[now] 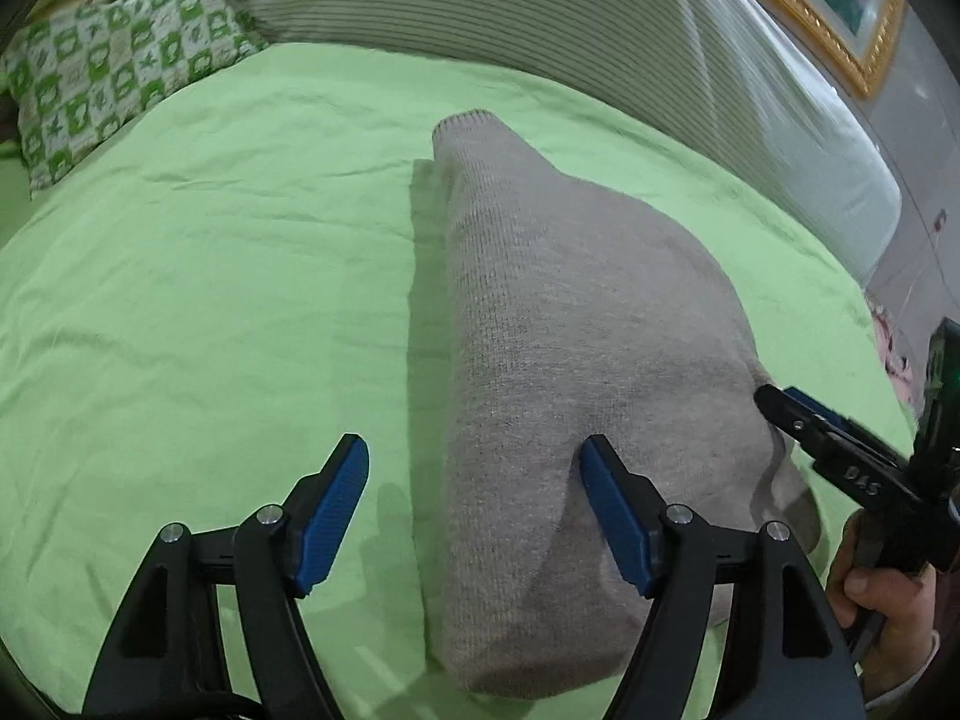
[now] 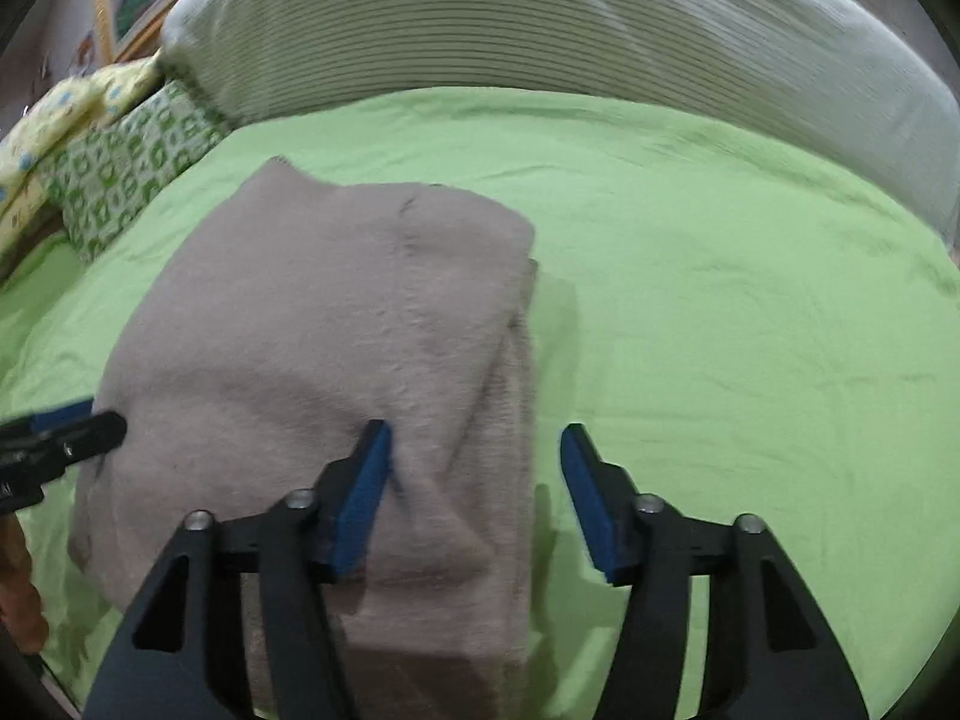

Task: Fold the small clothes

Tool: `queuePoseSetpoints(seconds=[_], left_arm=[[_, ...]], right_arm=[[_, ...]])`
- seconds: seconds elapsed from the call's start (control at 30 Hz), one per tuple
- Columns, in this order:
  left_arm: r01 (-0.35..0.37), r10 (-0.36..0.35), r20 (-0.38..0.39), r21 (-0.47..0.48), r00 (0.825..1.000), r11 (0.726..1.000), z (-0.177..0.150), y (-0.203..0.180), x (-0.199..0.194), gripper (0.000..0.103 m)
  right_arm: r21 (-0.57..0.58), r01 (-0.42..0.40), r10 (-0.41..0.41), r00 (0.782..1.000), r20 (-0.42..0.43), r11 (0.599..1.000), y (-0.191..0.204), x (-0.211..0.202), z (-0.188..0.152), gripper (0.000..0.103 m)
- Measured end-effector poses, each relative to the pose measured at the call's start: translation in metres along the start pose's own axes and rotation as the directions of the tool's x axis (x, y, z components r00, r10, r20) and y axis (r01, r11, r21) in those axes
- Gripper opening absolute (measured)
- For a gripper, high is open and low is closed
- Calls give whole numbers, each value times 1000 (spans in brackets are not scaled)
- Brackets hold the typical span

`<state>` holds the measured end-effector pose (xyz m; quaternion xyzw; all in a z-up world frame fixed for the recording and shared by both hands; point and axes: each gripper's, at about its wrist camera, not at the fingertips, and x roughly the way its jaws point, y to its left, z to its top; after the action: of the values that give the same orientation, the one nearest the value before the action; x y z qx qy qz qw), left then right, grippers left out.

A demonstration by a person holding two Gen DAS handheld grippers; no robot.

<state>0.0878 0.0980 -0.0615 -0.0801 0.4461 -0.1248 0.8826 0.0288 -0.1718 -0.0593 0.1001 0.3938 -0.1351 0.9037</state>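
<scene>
While both hands hang over the bed (image 1: 180, 276), the grey knitted garment (image 1: 570, 330) lies folded into a long, thick bundle on the green sheet, well short of the striped bolster (image 1: 480, 6) that runs along the far edge. That bolster is the handiest marker: the narrow end of the garment points toward it, and the broad end lies nearest the person.

The left gripper (image 1: 474, 480) has its fingers (image 1: 336, 510) standing wide, one over bare sheet and the other resting over the garment's broad end, with nothing pinched between them. The right gripper (image 2: 474, 462) is likewise open: one blue pad sits against the knit and the other stands clear over the sheet on the side away from the patterned cushion (image 2: 126, 174), so the garment's folded edge lies between the fingers without being squeezed. Its tip shows in the left view at the garment's other flank, held by a hand (image 1: 882, 588).

I judge the bundle has been laid down on purpose, with both grippers straddling its near end so the layers settle flat rather than spring apart. A loose flap at the near corner may be an untucked sleeve, though the blur there makes that uncertain. The fold looks largely done.
</scene>
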Motion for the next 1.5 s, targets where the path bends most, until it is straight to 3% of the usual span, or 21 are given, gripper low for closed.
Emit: queuePoseSetpoints(seconds=[0.33,0.77,1.03,1.23,1.27,1.3,1.33,1.37,1.5], left_arm=[[-37,37,2,-9,999,999,-24,-9,-28,73],[-102,102,-10,19,995,995,-55,-11,-45,75],[-120,119,4,38,993,992,-63,-14,-55,76],[-129,129,5,44,992,991,-66,-16,-58,76],[-133,132,7,47,991,990,-66,-16,-58,76],[-137,137,10,49,991,989,-66,-17,-59,76],[-141,141,12,50,990,989,-67,-18,-60,76],[-146,146,16,55,989,988,-67,-19,-61,76],[-172,168,45,82,985,982,-69,-23,-66,76]], right_arm=[[62,-117,112,991,75,991,-1,-48,-10,61],[73,-146,144,989,33,987,9,-66,-52,61],[65,-154,152,988,36,986,14,-68,-59,62],[52,-141,140,990,16,989,16,-46,-55,61],[44,-132,132,991,-13,990,17,-37,-54,56],[41,-122,124,992,-33,992,17,-30,-53,27],[38,-101,103,993,-51,994,16,-25,-53,9],[47,-92,94,994,-48,995,12,-25,-51,3],[91,-109,109,994,-5,990,-4,-42,-50,2]])
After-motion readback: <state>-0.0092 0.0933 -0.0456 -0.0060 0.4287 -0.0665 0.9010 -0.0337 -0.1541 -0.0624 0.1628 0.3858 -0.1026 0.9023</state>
